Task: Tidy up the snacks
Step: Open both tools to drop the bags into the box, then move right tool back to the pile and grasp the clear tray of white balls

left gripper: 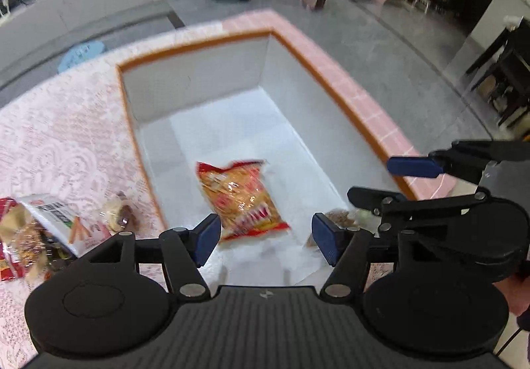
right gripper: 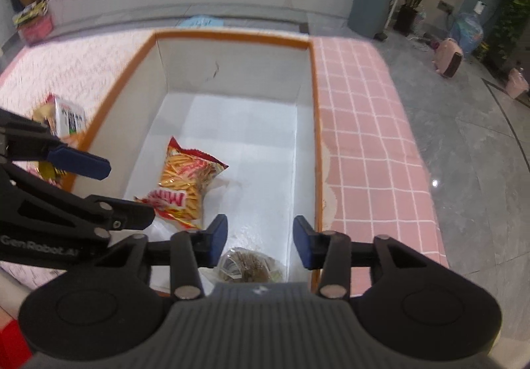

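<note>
A white box with an orange rim stands on the table. A red and yellow snack bag lies flat on its floor. A clear packet of brown snacks lies at the near right corner inside. My left gripper is open and empty above the box's near end. My right gripper is open and empty above the brown packet. Each gripper shows in the other's view.
A pile of snack packs, with a white carton among them, lies on the lace cloth left of the box. A pink checked cloth covers the table right of the box. Grey floor, a bin and plants lie beyond.
</note>
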A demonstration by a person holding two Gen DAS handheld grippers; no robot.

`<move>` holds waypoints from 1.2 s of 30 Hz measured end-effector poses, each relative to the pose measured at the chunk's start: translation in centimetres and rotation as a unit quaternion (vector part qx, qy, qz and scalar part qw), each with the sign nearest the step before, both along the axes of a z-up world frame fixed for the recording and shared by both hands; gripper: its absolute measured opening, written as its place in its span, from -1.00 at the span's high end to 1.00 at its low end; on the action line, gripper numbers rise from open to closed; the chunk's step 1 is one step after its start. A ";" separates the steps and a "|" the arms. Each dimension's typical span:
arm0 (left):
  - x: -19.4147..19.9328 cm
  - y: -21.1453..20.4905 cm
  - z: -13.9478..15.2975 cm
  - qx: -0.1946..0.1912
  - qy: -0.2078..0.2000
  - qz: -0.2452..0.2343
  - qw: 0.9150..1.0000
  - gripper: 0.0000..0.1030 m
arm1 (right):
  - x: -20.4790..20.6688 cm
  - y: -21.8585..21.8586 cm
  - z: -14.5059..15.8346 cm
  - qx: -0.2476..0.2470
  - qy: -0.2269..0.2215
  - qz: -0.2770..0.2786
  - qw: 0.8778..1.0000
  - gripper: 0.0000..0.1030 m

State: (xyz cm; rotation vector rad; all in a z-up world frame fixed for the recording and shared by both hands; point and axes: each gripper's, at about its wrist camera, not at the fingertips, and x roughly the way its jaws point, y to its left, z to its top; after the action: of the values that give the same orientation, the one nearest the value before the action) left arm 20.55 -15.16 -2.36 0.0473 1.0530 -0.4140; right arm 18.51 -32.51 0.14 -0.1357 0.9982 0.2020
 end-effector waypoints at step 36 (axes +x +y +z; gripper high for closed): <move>-11.9 22.5 3.6 0.003 -0.079 0.226 0.971 -0.44 | -8.3 19.9 7.5 0.174 -0.018 0.017 0.984 -0.40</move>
State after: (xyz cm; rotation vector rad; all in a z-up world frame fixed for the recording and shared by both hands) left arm 8.60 7.37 1.23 -0.1518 0.8745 0.0077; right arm 10.25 -12.65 7.62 0.1624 0.9107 0.3995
